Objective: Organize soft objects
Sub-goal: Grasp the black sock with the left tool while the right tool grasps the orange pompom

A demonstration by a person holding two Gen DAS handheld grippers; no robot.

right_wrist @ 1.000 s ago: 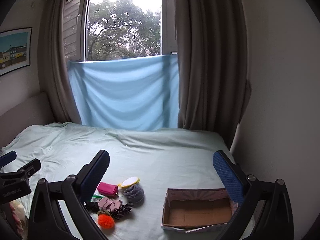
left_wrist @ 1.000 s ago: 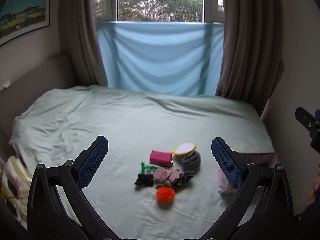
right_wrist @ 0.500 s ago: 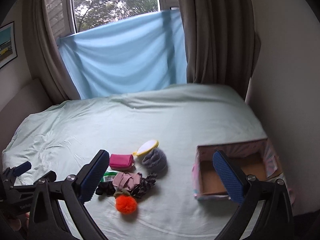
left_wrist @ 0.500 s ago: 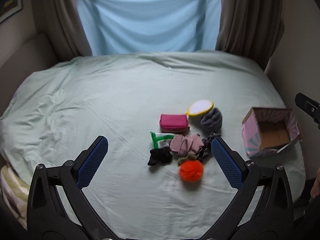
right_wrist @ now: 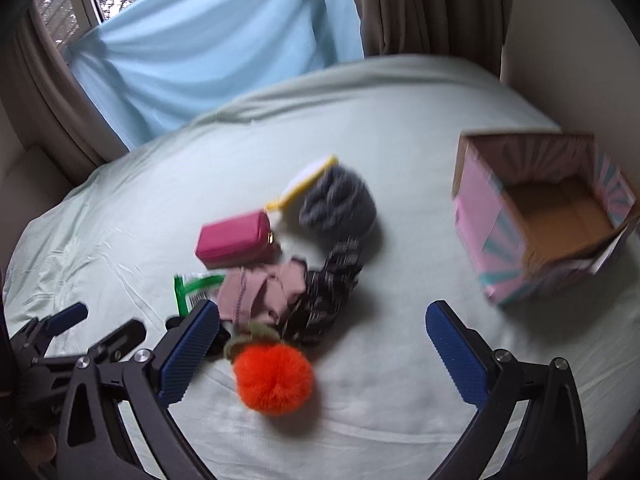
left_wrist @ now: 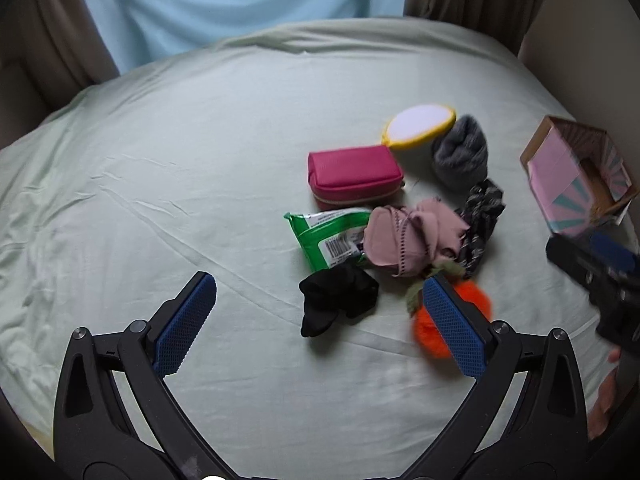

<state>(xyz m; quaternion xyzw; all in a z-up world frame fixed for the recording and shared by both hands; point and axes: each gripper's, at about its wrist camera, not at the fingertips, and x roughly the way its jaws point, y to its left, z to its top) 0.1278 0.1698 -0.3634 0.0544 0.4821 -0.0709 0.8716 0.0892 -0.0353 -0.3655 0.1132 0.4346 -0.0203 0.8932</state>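
On the pale green bed sheet a cluster of soft items lies right of centre. At its rear, an oval yellow-rimmed white pouch touches a rolled grey knitted cloth to its right. A magenta zipped pouch lies before the oval pouch. Nearer still, left to right: a green-and-white plastic packet, a crumpled dusty-pink garment overlapping it, and a dark patterned scrunchie. Foremost lie a black crumpled sock and, to its right, an orange fluffy pompom. An open pink-and-teal cardboard box stands well apart to the right.
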